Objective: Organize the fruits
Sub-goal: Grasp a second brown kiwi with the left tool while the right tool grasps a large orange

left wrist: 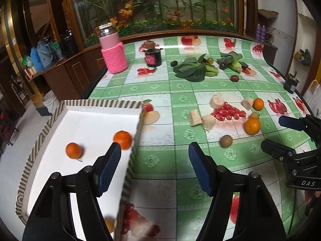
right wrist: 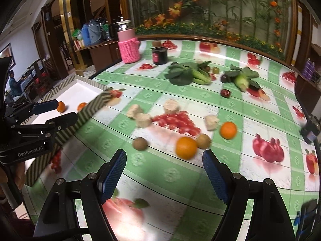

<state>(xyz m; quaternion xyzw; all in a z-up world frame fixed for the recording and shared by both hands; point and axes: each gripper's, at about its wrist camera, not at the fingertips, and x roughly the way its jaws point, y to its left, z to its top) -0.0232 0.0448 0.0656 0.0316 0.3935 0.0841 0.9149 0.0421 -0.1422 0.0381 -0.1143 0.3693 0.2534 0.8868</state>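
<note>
Two oranges [left wrist: 252, 126] – checked tablecloth [left wrist: 180, 156] (planter wall [left wrist: 156, 6] behind).

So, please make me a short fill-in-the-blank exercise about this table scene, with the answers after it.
1. The white tray already holds ___ oranges.
2. The jar at the back wears a knitted cover of ___ colour.
3. Neither the left gripper nor the right gripper holds anything; both are ___.
4. Two oranges, a near one and a farther one, lie on the ___.

Answers: two; pink; open; table
</note>
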